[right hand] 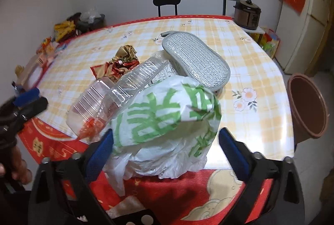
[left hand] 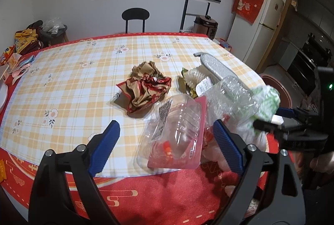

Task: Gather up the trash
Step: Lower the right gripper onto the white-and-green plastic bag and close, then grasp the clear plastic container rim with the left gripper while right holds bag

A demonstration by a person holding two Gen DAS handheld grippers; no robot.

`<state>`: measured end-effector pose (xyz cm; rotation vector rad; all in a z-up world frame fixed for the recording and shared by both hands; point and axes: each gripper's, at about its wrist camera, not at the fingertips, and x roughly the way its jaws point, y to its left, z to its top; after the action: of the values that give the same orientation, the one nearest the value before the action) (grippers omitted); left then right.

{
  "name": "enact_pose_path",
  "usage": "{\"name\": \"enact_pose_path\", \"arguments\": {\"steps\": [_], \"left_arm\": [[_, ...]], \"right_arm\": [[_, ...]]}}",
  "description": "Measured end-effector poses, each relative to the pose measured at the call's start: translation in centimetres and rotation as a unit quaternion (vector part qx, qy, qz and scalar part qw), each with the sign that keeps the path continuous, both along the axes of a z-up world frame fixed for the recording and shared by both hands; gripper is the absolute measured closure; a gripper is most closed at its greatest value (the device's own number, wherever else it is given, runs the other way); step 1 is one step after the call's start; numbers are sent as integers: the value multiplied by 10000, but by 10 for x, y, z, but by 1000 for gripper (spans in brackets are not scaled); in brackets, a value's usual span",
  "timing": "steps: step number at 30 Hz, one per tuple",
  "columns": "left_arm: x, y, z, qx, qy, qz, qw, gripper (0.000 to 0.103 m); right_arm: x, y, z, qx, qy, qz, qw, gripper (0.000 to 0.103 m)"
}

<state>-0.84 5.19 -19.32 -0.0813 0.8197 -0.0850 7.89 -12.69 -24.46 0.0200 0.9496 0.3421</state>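
Note:
A white plastic bag with green print [right hand: 167, 118] sits at the table's near edge, between the open fingers of my right gripper [right hand: 167, 149]; it also shows in the left wrist view [left hand: 265, 106]. A clear plastic clamshell box [left hand: 177, 133] lies between the open fingers of my left gripper [left hand: 167, 145], and also shows in the right wrist view [right hand: 98, 103]. Crumpled red and brown wrappers [left hand: 146, 87] lie mid-table. A crushed clear plastic tray [left hand: 233, 95] and a frilled wrapper [left hand: 192, 78] lie beside the bag.
A grey mesh pad [right hand: 196, 60] rests tilted on the trash pile. A brown bin [right hand: 306, 106] stands on the floor right of the table [left hand: 62, 83]. Snack packets [left hand: 25, 43] are at the far left. A black chair [left hand: 135, 16] and a fridge [left hand: 261, 26] stand behind.

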Motion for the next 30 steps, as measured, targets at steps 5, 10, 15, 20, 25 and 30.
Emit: {"name": "enact_pose_path", "arguments": {"steps": [5, 10, 15, 20, 25, 30], "left_arm": [[0, -7, -12, 133, 141, -225, 9996, 14], [2, -22, -30, 523, 217, -518, 9971, 14], [9, -27, -48, 737, 458, -590, 9945, 12], [13, -34, -58, 880, 629, -701, 9917, 10], [17, -40, -69, 1320, 703, -708, 9862, 10], [21, -40, -81, 1545, 823, -624, 9826, 11]], "right_arm": [[-1, -2, 1, 130, -11, -7, 9999, 59], [-5, -4, 4, 192, -55, 40, 9998, 72], [-6, -6, 6, 257, -92, 66, 9996, 78], [-7, -8, 6, 294, -113, 83, 9995, 79], [-6, -8, 5, 318, -134, 125, 9993, 80], [-5, -9, 4, 351, -128, 126, 9992, 80]]}}
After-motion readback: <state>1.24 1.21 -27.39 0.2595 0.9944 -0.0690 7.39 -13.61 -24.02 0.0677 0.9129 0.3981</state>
